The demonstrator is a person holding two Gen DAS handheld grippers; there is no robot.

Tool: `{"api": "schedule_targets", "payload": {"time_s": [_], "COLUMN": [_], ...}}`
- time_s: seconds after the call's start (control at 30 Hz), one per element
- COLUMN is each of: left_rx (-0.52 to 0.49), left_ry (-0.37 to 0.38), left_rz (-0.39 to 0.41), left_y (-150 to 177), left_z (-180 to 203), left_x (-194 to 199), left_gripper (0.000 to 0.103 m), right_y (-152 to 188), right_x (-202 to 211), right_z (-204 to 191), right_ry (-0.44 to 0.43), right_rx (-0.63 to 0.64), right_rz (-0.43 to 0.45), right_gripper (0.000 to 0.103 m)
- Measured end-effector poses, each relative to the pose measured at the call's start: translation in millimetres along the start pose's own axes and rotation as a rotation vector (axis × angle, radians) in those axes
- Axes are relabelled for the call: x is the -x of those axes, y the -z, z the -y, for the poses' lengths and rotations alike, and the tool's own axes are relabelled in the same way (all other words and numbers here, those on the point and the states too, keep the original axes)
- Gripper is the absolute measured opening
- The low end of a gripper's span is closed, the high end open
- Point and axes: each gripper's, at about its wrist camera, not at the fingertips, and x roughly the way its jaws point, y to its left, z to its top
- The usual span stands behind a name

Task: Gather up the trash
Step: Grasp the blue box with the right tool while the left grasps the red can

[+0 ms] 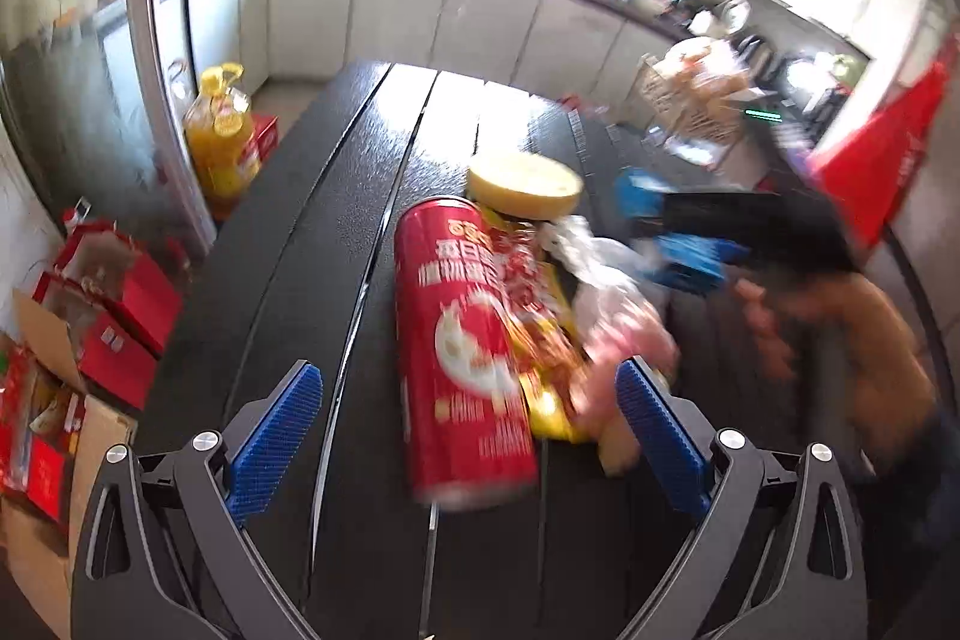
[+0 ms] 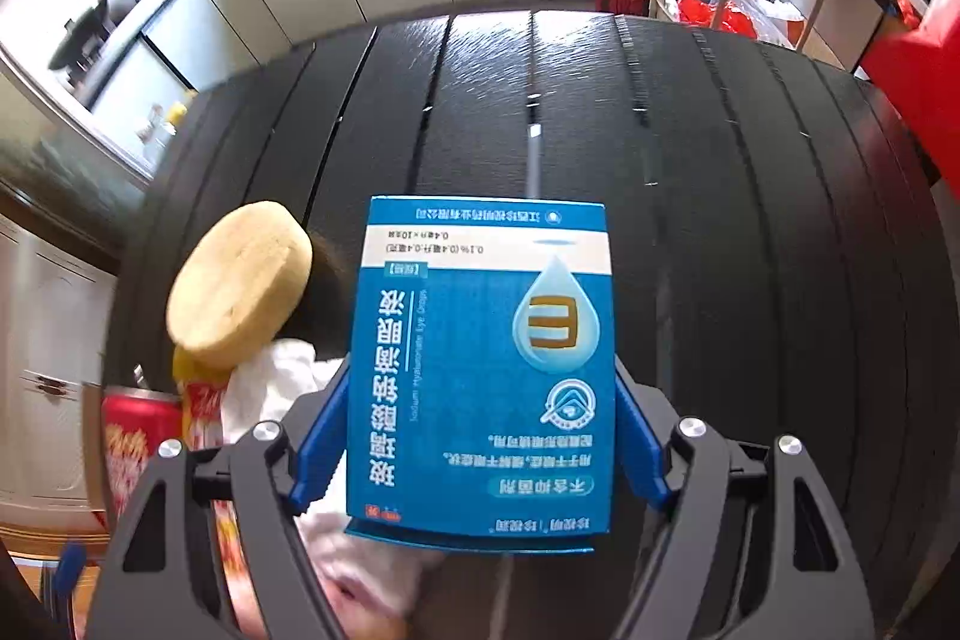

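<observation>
Cardboard, blue and glossy: the box (image 2: 483,370) sits clamped between the right gripper's (image 2: 480,430) ribbed blue pads (image 2: 639,439), one pad on each long side, held above the black slatted table (image 2: 750,220). Its long axis runs straight ahead along the fingers, away from the camera, and the print on its flat top face reads upside down from this view. From the left wrist view the same box (image 1: 645,196) shows only as a blurred blue shape at the right. The left gripper (image 1: 465,436) is spread wide with nothing in it, its pads on either side of a red can (image 1: 462,358) without touching it. The can is a smooth cylinder lying on its side, long axis pointing away across the table. Beside it lie a crinkled yellow wrapper (image 1: 543,340), white and pink crumpled tissue (image 1: 606,304), and a round, pale yellow, matte cake (image 1: 525,184) propped at a tilt.
</observation>
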Motion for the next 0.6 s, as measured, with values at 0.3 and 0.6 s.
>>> {"api": "schedule_targets", "payload": {"time_s": [0.3,0.6], "left_rx": [0.102,0.091], "left_ry": [-0.092,-0.069], "left_rz": [-0.106,-0.001], "left_y": [-13,-1], "left_z": [1,8], "left_x": [-64,-33], "left_gripper": [0.054,0.054], "right_y": [32,99], "right_x": [85,198], "right_z": [74,140], "right_ry": [-0.128,-0.267], "right_rx": [-0.011,-0.031], "right_rz": [0.121,0.277], "right_gripper": [0.076,0.076]}}
